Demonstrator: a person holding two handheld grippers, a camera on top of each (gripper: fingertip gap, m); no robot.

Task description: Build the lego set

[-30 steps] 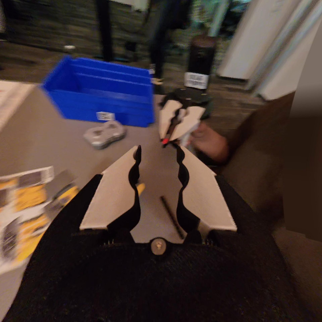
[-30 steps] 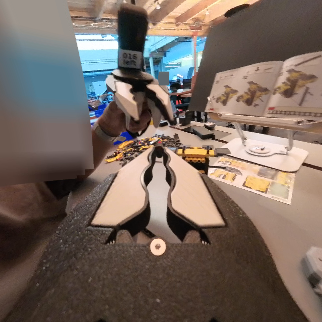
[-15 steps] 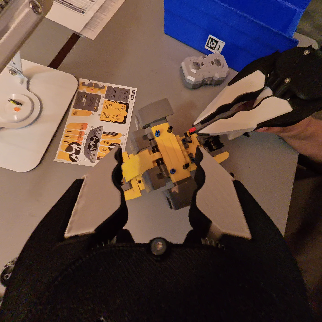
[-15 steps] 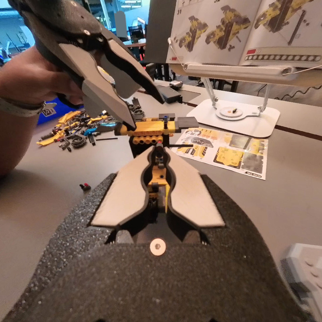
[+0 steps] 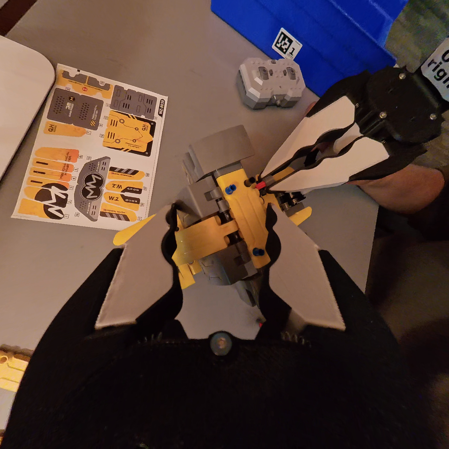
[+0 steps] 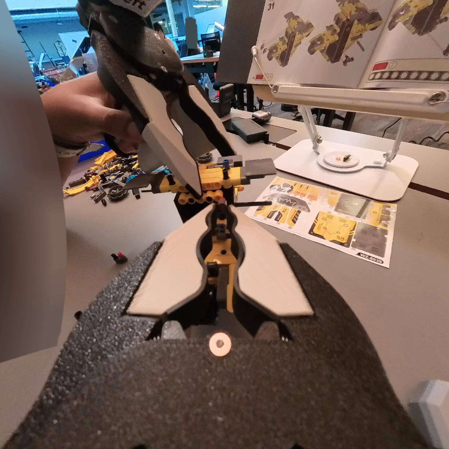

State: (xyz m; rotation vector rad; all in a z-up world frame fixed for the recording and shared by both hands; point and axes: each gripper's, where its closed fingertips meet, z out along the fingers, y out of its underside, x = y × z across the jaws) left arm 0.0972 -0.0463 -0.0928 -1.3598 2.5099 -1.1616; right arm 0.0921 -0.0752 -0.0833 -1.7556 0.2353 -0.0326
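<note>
A yellow and grey brick model [image 5: 233, 218] stands on the grey table [image 5: 73, 279]. My left gripper [image 5: 220, 213] comes down from above, and its two fingers press on the model's opposite sides. In the right wrist view the left gripper [image 6: 209, 170] straddles the model [image 6: 218, 179]. My right gripper [image 6: 221, 205] is shut on a small red pin [image 6: 221, 201], its tip against the model's side. In the left wrist view the right gripper [image 5: 263, 184] holds the red pin [image 5: 260, 185] at the yellow beam's end. A hand holds each gripper.
A sticker sheet [image 5: 92, 150] lies left of the model. A grey controller [image 5: 271, 82] and a blue bin [image 5: 315, 29] sit behind it. A white book stand [image 6: 352, 170] carries an open booklet [image 6: 340, 36]. Loose parts [image 6: 107, 177] are heaped far left; a stray pin [image 6: 119, 257] lies nearer.
Both grippers came down from facing each other in the air to the model. The left jaws narrowed onto its sides. The right tip with the red pin moved against the model.
</note>
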